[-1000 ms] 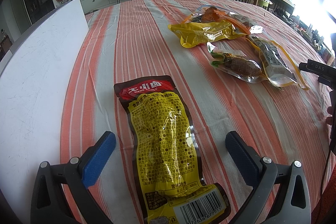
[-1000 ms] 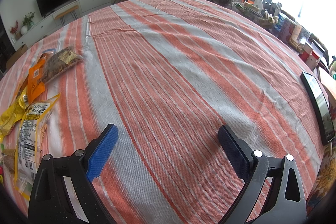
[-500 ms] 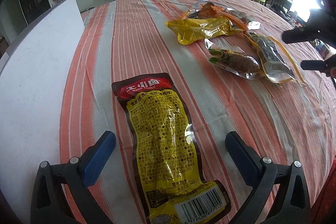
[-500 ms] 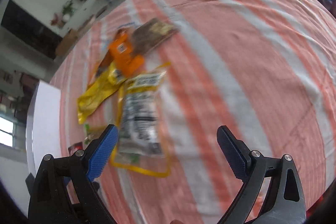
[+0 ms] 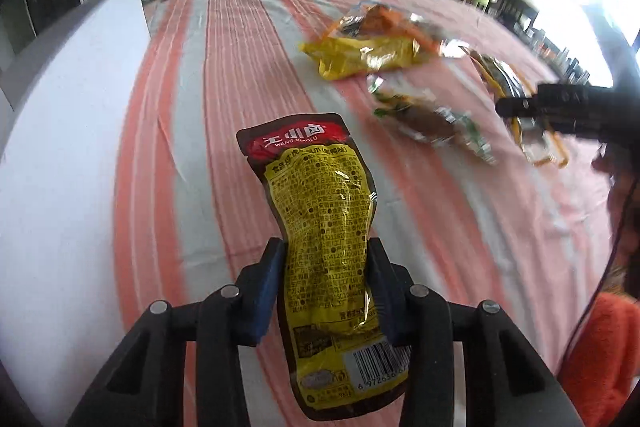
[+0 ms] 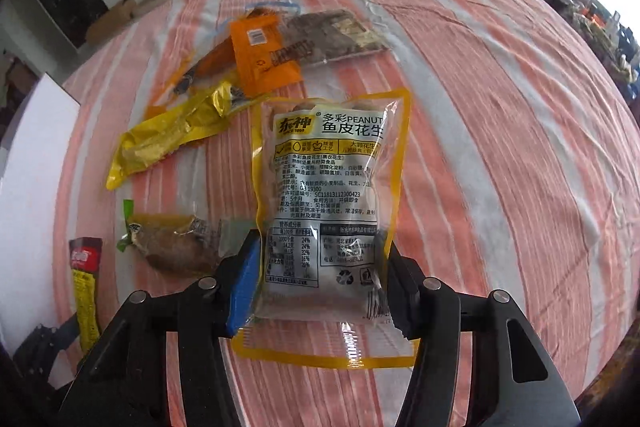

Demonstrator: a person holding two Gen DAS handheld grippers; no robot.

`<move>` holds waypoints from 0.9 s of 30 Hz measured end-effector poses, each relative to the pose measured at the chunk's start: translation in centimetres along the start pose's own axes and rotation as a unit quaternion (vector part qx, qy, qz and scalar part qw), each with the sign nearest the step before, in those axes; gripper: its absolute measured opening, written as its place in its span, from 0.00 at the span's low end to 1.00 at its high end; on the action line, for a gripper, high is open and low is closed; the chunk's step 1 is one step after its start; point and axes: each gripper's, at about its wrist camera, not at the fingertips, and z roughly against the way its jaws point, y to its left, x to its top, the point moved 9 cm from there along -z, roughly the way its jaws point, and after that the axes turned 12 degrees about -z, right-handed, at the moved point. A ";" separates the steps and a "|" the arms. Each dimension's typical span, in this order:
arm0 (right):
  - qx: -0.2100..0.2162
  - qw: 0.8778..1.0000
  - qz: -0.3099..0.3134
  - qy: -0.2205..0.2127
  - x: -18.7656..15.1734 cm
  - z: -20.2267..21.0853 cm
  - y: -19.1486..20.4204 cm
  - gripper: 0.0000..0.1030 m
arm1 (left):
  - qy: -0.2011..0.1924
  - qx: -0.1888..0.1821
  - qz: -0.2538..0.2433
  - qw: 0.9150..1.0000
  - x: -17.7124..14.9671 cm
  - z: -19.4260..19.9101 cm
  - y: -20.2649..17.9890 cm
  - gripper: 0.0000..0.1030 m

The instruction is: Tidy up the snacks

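My left gripper (image 5: 325,247) is closing, and its blue pads press both sides of a yellow snack packet with a red top (image 5: 320,195), whose far end tilts up off the striped tablecloth (image 5: 200,67). In the right wrist view my right gripper (image 6: 320,247) is also closing, its pads against the two edges of a clear peanut bag with a yellow border (image 6: 328,163). The left-held packet (image 6: 84,287) shows at the lower left of that view.
More snacks lie beyond: a yellow foil packet (image 6: 172,135), an orange packet (image 6: 260,55), a clear bag of brown pieces (image 6: 332,35) and a brown vacuum pack (image 6: 172,247). A white board (image 5: 60,167) covers the table's left side. An orange sleeve (image 5: 600,355) is at the right.
The left jaws went from wide open to gripping the yellow packet. The right gripper swung left from bare cloth to the snack pile and closed around the peanut bag.
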 end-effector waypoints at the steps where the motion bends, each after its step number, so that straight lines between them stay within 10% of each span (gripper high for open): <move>1: 0.018 1.000 -0.010 -0.012 0.0 1.3 -0.5 0.56 | -0.006 -0.010 0.004 1.000 0.2 0.4 -0.3 0.40; 12: 0.142 0.988 -0.015 -0.058 -0.8 11.0 1.3 0.56 | -0.110 -0.138 0.090 0.980 3.7 12.4 0.9 0.40; 18: 0.236 0.967 0.074 -0.057 -3.2 16.8 12.9 0.57 | -0.155 -0.040 0.128 0.979 1.7 20.8 10.2 0.41; 27: 0.342 0.919 0.195 0.030 -12.6 18.5 31.8 0.62 | -0.102 0.143 0.214 0.961 -8.6 23.7 23.6 0.52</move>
